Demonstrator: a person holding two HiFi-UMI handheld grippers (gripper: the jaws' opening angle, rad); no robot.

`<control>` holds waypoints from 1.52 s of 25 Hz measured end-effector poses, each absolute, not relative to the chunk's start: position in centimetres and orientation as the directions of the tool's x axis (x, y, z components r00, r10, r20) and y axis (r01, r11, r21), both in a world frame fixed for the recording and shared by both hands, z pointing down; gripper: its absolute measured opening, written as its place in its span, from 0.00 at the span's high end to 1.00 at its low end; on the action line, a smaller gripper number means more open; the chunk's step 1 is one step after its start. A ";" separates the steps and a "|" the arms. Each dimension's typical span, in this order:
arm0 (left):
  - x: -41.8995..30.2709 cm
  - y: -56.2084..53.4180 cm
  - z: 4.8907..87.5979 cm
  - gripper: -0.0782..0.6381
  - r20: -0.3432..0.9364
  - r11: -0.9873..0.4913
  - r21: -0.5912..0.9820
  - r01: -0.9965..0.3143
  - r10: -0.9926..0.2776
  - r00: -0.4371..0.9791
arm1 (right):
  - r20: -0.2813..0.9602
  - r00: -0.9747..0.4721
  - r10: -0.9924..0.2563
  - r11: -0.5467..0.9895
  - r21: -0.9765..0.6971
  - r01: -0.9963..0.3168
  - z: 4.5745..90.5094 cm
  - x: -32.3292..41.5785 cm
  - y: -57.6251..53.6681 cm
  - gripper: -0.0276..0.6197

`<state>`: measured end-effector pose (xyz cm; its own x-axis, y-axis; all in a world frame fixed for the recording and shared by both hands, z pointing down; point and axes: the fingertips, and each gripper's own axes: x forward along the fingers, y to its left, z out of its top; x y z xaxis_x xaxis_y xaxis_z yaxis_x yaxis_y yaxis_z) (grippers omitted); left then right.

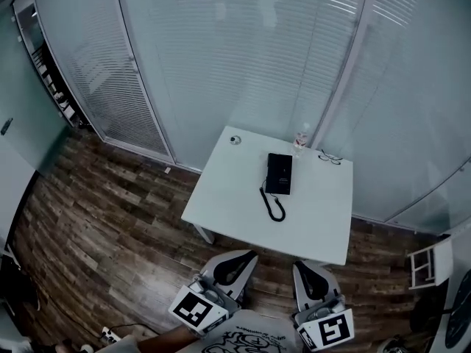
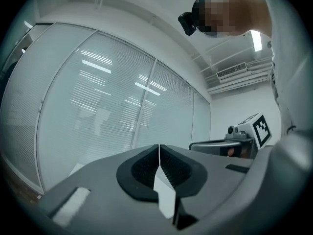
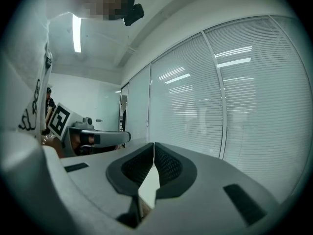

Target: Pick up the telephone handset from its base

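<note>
The black telephone handset point(image 1: 271, 173) is seen resting on its black rectangular base point(image 1: 284, 175), right of centre in the head view, though the two are hard to tell apart at this size. A black coiled cord point(image 1: 273, 206) is trailed from the lower left of the base toward the bottom of the frame. The telephone is carried by a white square surface point(image 1: 235, 208). Along its far edge a small round grey object point(image 1: 235, 140), a clear plastic bottle point(image 1: 300, 140) and a pair of thin-framed glasses point(image 1: 330, 157) are set, the bottle just beside the upper right corner of the base.

The left gripper point(image 1: 246, 257) point(image 2: 159, 153) and the right gripper point(image 1: 305, 268) point(image 3: 153, 152) are held low at the bottom of the frame, just short of the near edge of the surface and well apart from the telephone. The jaws of both are pressed together, with nothing between them.

The surface is stood on a dark wooden plank floor point(image 1: 110, 219) and is backed by glass walls with white blinds point(image 1: 243, 65).
</note>
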<state>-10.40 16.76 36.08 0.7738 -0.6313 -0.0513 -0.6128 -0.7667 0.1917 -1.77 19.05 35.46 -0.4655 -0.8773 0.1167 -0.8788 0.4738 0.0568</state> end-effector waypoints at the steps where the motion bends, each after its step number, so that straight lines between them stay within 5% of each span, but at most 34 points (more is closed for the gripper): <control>1: -10.7 16.1 36.0 0.88 -0.058 -0.767 0.197 -0.611 -0.631 0.773 | 0.117 -0.463 -0.878 0.472 0.057 -0.880 35.4 -2.0 18.4 0.95; 17: -10.3 10.2 38.2 0.88 0.012 -0.769 0.216 -0.602 -0.615 0.789 | 0.131 -0.451 -0.883 0.457 0.014 -0.890 37.3 -1.5 12.3 0.95; 38: 4.6 -5.6 38.4 0.88 0.045 -0.753 0.217 -0.622 -0.628 0.777 | 0.135 -0.470 -0.872 0.474 0.001 -0.880 37.6 14.0 -3.8 0.95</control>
<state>4.58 -5.59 38.39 0.7766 -0.6283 0.0455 -0.6216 -0.7526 0.2172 13.95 -3.80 37.62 -0.4698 -0.8723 0.1354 -0.8804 0.4742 0.0008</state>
